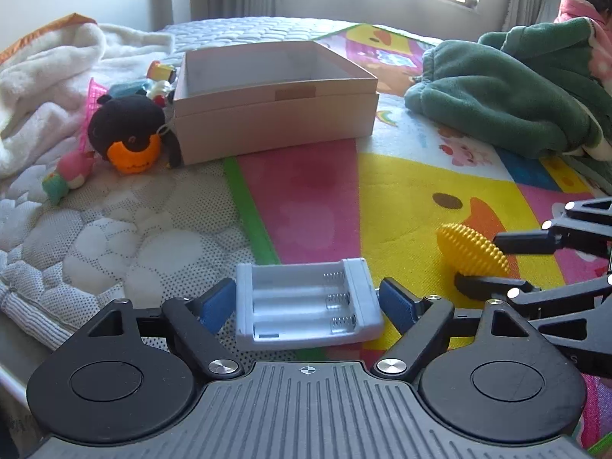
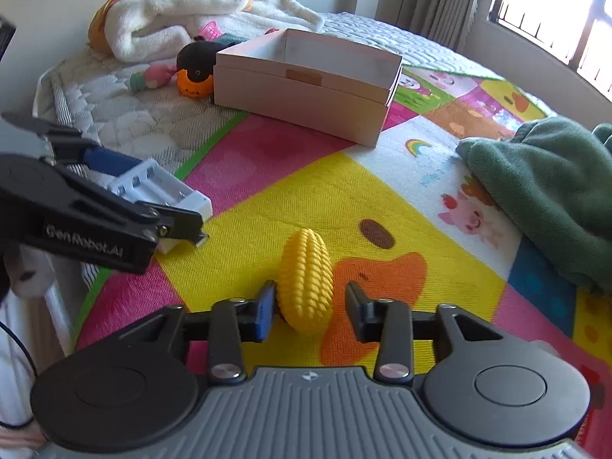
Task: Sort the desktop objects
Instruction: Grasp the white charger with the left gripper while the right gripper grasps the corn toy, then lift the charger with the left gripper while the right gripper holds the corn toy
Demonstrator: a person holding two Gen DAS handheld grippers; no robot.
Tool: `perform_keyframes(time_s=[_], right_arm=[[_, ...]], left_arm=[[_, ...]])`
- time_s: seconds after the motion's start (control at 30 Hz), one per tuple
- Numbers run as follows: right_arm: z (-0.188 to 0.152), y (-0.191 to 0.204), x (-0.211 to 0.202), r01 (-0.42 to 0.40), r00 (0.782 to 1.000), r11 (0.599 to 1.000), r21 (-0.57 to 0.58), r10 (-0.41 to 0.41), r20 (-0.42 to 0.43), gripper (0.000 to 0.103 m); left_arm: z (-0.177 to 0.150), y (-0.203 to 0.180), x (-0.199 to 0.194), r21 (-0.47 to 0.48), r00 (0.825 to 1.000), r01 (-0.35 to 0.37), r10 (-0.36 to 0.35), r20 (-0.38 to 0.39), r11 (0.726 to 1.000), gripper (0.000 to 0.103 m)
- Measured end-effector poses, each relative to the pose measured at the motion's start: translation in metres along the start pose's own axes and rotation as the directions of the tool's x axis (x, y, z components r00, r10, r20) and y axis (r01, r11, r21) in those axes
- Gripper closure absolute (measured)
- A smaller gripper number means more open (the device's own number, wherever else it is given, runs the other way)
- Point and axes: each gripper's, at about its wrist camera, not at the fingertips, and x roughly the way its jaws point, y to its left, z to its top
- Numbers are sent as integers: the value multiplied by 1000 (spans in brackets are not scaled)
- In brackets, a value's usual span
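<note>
Left wrist view: my left gripper brackets a white three-cell battery holder with coil springs, its blue pads wide and just beside its ends. My right gripper stands partly open around a bumpy yellow toy corn cob on the cartoon play mat.

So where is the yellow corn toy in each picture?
Left wrist view: the yellow corn toy is at the right, low on the play mat, between the right gripper's fingers.
Right wrist view: it is low in the middle, standing between that gripper's own fingers.
Shared landmark: the open cardboard box lies beyond the corn in both views.
</note>
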Motion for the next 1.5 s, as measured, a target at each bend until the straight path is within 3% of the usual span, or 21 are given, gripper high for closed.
perform_keyframes(time_s=[0.13, 0.2, 0.33, 0.6, 0.7, 0.77, 0.97, 1.03, 1.33, 1.5], right_arm=[[1, -6, 2, 107, 994, 994, 2, -107, -10, 59], [2, -11, 1, 113, 994, 993, 32, -113, -5, 58], [1, -17, -5, 49, 999, 994, 97, -51, 14, 49], [7, -14, 5, 9, 999, 988, 152, -14, 35, 49], [12, -16, 12, -1, 1000, 987, 162, -4, 28, 57], [14, -15, 16, -19, 1000, 987, 157, 17, 17, 71], [17, -5, 13, -45, 999, 990, 131, 42, 22, 71], [19, -4, 12, -62, 998, 988, 141, 60, 16, 71], [54, -2, 12, -167, 986, 964, 209, 161, 45, 72], [74, 5, 19, -173, 985, 967, 188, 170, 31, 72]], left_arm=[[-3, -1, -1, -5, 1000, -10, 10, -23, 1000, 11], [-5, -1, -1, -11, 999, -15, 15, -32, 1000, 10], [-6, 1, 0, -25, 999, -21, 20, -39, 999, 9], [-6, 0, 0, -27, 998, -30, 29, -49, 999, 7], [-6, 0, 0, -28, 998, -33, 31, -51, 999, 6], [-6, 0, 0, -28, 998, -35, 33, -51, 999, 6], [-3, -3, 3, -16, 998, -45, 45, -36, 999, 7], [0, -5, 3, -4, 998, -54, 54, -28, 999, 17], [18, 22, -7, 42, 993, -117, 116, 15, 992, 17], [26, 44, 0, 23, 997, -83, 83, -2, 996, 17]])
